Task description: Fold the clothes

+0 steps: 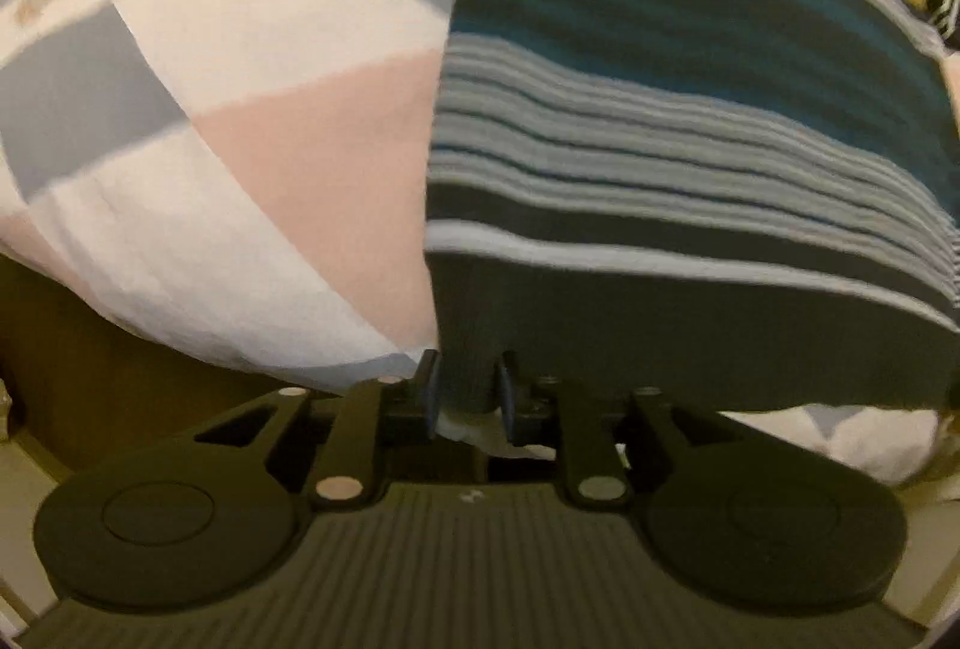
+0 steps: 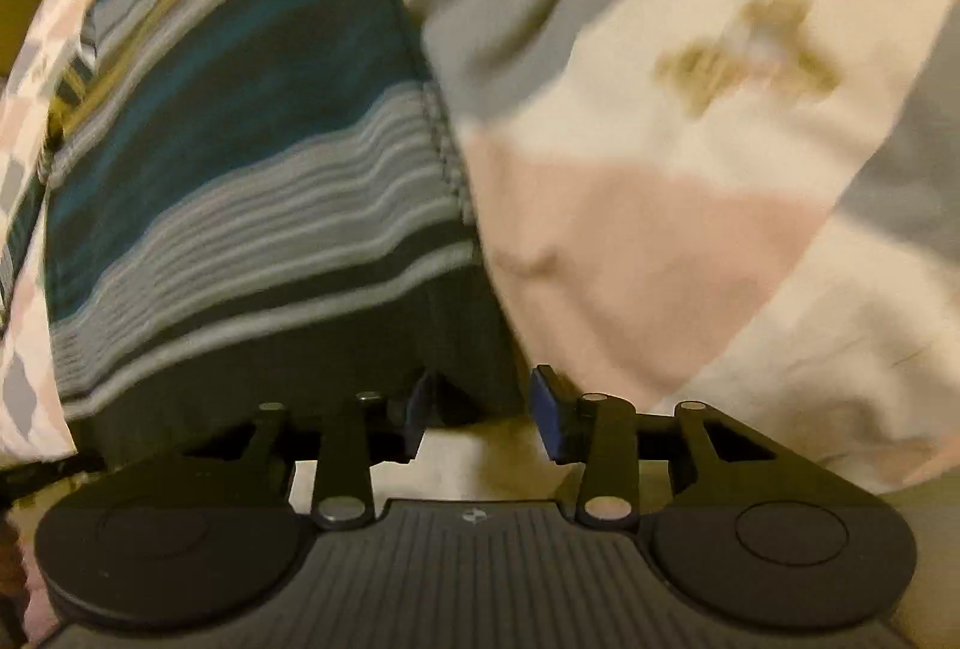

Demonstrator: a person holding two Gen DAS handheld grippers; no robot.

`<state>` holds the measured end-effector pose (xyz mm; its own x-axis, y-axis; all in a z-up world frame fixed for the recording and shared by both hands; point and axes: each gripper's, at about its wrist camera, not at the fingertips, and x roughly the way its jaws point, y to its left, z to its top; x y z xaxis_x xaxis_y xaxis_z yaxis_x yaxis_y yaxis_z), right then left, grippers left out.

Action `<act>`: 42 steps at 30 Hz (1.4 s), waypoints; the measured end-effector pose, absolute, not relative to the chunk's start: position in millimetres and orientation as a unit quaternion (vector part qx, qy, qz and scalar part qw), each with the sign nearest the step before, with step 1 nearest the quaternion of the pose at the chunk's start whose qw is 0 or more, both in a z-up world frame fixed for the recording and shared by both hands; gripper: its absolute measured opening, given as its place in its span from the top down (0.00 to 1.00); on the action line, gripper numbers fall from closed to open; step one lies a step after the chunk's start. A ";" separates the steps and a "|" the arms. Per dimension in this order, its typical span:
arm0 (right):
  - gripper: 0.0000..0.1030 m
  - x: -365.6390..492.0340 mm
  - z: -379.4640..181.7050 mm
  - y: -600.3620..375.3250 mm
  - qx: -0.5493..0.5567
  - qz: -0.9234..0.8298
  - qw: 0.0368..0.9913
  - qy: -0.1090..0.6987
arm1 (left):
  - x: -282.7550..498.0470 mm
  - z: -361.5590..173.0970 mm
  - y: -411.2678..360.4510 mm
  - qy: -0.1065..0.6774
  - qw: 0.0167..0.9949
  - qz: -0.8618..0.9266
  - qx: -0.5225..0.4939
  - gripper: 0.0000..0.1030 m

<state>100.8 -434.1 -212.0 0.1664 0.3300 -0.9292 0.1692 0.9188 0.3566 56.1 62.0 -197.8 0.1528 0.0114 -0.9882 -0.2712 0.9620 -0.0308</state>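
The striped garment point(image 1: 690, 121) lies spread on the patchwork bedspread point(image 1: 252, 121) of pink, grey and white, its dark near hem hanging towards both tools; the left tongs point(image 1: 465, 391) are drawn narrow with a tuck of that hem pinched between them at the garment's left corner; the right tongs point(image 2: 480, 409) stand wider, and the right corner of the hem sits in the gap, though I cannot tell whether they truly bite it; the cloth looks soft, light and limp, a knit that will sag and slide between two holds; I judge the hem corners the sound places to grip, pulled taut so the fold falls square.
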 end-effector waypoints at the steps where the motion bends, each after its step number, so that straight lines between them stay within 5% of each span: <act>1: 0.61 103.7 -207.1 -435.1 0.209 0.056 0.745 0.631 | 59.3 -184.4 61.9 0.634 0.761 0.084 -0.104 0.84; 5: 0.62 119.6 -203.8 -429.4 0.275 0.065 0.749 0.599 | 95.8 -167.6 44.8 0.611 0.787 0.014 -0.089 0.81; 10: 0.68 141.8 -237.7 -408.0 0.281 0.016 0.698 0.658 | 152.4 -212.0 -5.5 0.664 0.746 -0.034 -0.045 0.82; 20: 0.58 193.9 -168.1 -510.3 0.388 -0.050 0.767 0.509 | 244.2 -190.6 -109.6 0.634 0.758 -0.152 0.021 0.80; 34: 0.55 310.9 -163.2 -647.0 0.459 -0.044 0.779 0.425 | 381.1 -103.7 -383.9 0.444 0.833 -0.326 0.055 0.57; 39: 0.53 341.2 -165.5 -681.6 0.476 -0.036 0.777 0.410 | 405.4 -111.4 -422.3 0.420 0.835 -0.339 0.108 0.46; 42: 0.53 358.7 -167.6 -695.8 0.484 -0.028 0.775 0.405 | 419.3 -117.5 -442.9 0.408 0.834 -0.345 0.139 0.48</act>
